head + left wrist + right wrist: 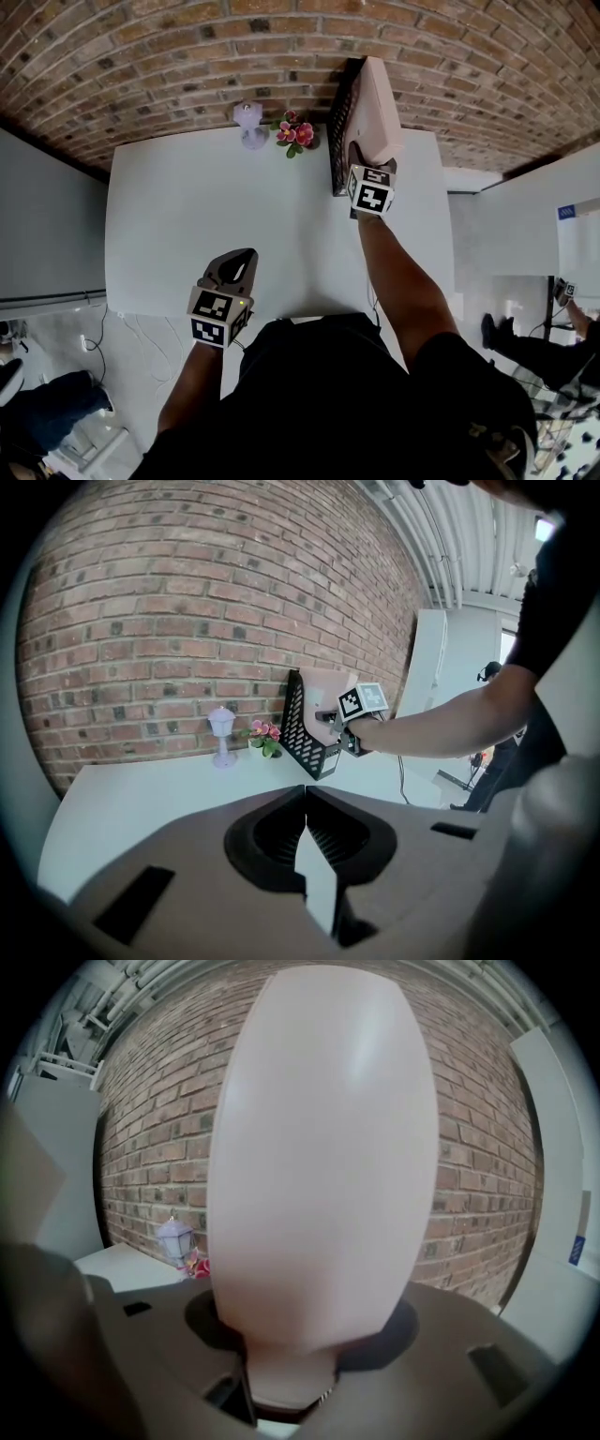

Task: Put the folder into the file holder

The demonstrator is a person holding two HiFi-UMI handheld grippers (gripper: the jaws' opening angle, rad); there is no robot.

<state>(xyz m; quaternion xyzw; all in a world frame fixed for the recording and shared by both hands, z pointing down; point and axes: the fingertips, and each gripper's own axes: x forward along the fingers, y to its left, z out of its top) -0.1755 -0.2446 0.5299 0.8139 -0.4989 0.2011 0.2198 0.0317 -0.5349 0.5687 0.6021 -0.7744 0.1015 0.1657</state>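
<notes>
Now your right tongs (pixel 364 161) stand apart, not clamped, with the lower near edge of the pink folder (pixel 380 108) between them. Folder stands upright in the black mesh file holder (pixel 341 122) at the table's (pixel 187 216) far right. Left tongs (pixel 242 264) closed, empty, well apart from it.

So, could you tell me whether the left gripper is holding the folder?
No, the left gripper is shut and empty, while the folder stands in the file holder.

Red brick wall (pixel 187 56), white table (pixel 187 216), pale floor (pixel 141 352)
</notes>
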